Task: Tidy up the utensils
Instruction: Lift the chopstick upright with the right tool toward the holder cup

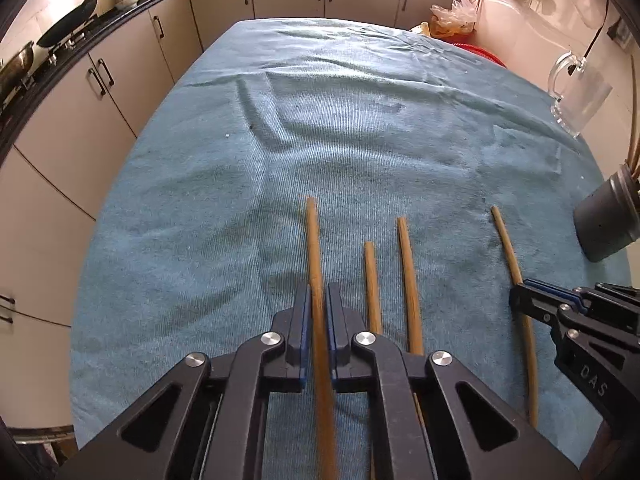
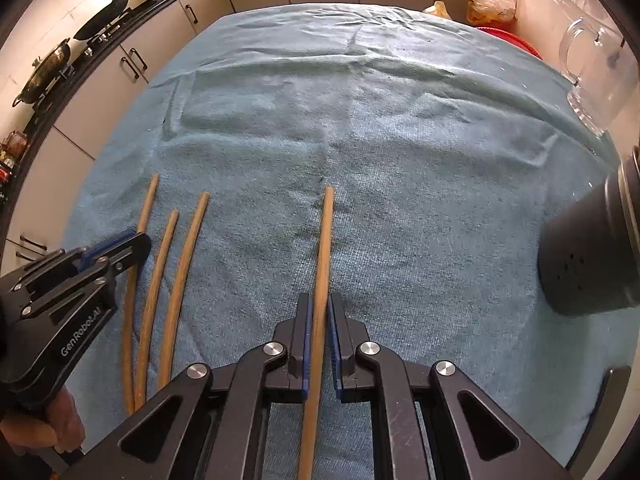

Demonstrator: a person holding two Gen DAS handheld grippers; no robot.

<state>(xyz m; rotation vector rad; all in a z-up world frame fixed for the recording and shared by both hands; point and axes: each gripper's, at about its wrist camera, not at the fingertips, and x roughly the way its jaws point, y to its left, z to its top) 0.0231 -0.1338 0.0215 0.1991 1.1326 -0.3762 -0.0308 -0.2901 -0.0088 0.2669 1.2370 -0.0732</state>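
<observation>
Wooden chopsticks, four in number, lie on a blue-green towel spread over the table, roughly parallel and pointing away from the operator. The left gripper is closed on the leftmost chopstick, its blue pads pressed against both sides of the shaft some way back from the far tip. The right gripper is likewise clamped on the rightmost chopstick, which lies well apart from the other three. Between them, the two middle chopsticks rest loose on the cloth, untouched. Both tools point steeply downward, which suits pinching a thin stick off a soft surface. A dark cylindrical holder stands at the right edge of the towel; in the left wrist view thin stems appear to rise from it, so it is judged to be the intended destination. A clear glass mug stands further back on the same side, contents not discernible. Taking the two outer sticks first is judged deliberate, keeping the tools clear of each other. Neither stick can be confirmed lifted off the cloth. Risk noted: a mid-shaft grip may let a stick pivot during transfer
</observation>
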